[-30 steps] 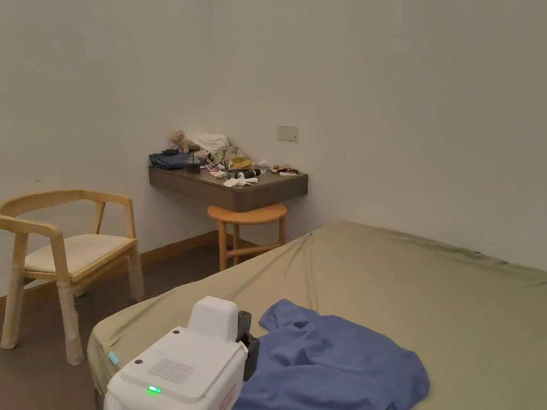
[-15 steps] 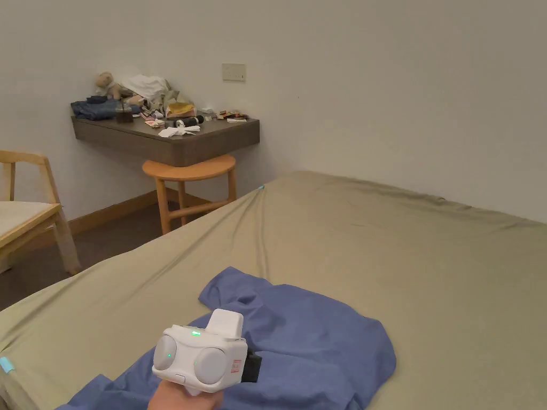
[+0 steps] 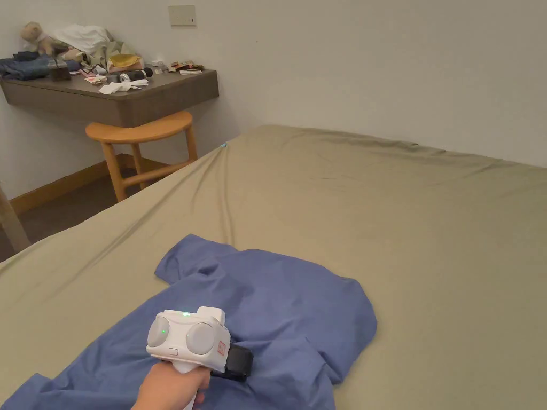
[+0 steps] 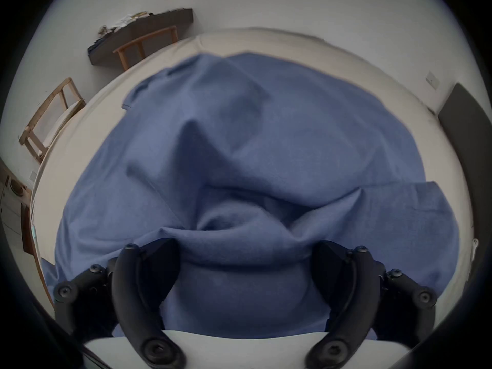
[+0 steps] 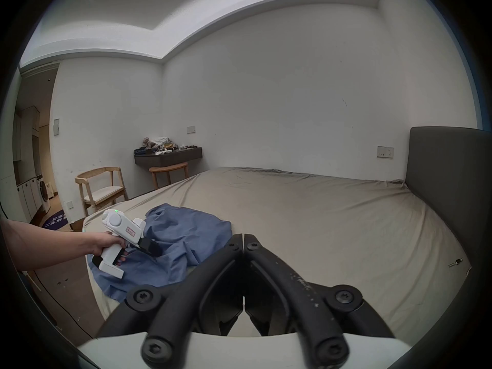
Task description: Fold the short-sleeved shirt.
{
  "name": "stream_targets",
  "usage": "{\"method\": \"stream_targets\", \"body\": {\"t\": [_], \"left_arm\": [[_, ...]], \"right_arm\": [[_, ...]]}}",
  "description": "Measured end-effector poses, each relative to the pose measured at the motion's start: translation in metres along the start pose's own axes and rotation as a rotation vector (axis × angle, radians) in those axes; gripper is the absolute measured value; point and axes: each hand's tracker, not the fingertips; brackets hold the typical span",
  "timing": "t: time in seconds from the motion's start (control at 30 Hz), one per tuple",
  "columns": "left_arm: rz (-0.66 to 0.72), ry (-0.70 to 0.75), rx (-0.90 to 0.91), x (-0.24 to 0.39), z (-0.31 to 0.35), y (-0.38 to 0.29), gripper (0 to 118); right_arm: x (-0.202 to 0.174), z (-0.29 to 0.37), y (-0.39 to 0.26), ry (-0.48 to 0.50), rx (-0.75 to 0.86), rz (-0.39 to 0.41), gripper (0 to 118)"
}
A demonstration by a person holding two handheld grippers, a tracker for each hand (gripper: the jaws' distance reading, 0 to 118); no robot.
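A blue short-sleeved shirt lies crumpled on the olive bed sheet, one sleeve pointing to the far left. A hand holds my left gripper low over the near part of the shirt. In the left gripper view this gripper is open, jaws wide apart, with a raised fold of the shirt between them and unpressed. My right gripper is shut on nothing, hanging above the bed to the right of the shirt. The right gripper view also has the left gripper farther off.
A wooden stool stands under a cluttered wall shelf beyond the bed's far left corner. A wooden chair stands on the floor to the left. A grey headboard closes the bed's right end. Bare sheet stretches right of the shirt.
The head camera has swung right and down. My left gripper has moved away from the camera, out over the shirt. The shirt lies as before.
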Motion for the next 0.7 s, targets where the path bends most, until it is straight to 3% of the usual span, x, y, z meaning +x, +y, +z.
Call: {"method": "stream_targets", "body": {"t": [0.07,0.1,0.13,0.2,0.37,0.47,0.57,0.7], "left_arm": [[0.033,-0.001,0.049,-0.002,0.006,0.002,98],[0.033,0.002,0.045,-0.001,0.007,0.002,86],[0.019,-0.004,0.047,0.000,0.016,0.000,67],[0.028,-0.038,0.090,0.000,0.032,0.003,1],[-0.047,0.002,0.056,0.011,0.031,-0.002,1],[0.070,-0.017,0.131,0.009,0.046,-0.004,1],[-0.062,-0.016,0.179,0.035,0.069,-0.003,1],[-0.129,-0.111,0.245,0.089,0.109,0.003,1]], "right_arm": [[0.001,0.000,-0.001,-0.001,-0.008,0.001,1],[0.001,0.000,-0.001,-0.002,-0.008,0.001,1],[0.001,0.001,-0.001,-0.002,-0.007,0.002,1],[0.000,0.003,-0.001,-0.001,-0.007,0.002,1],[-0.003,0.012,0.001,0.011,0.003,-0.022,1],[0.000,0.023,0.004,0.012,0.019,-0.017,1],[0.010,0.038,0.008,-0.006,0.031,-0.016,1],[0.028,0.069,0.013,-0.043,0.054,-0.034,1]]}}
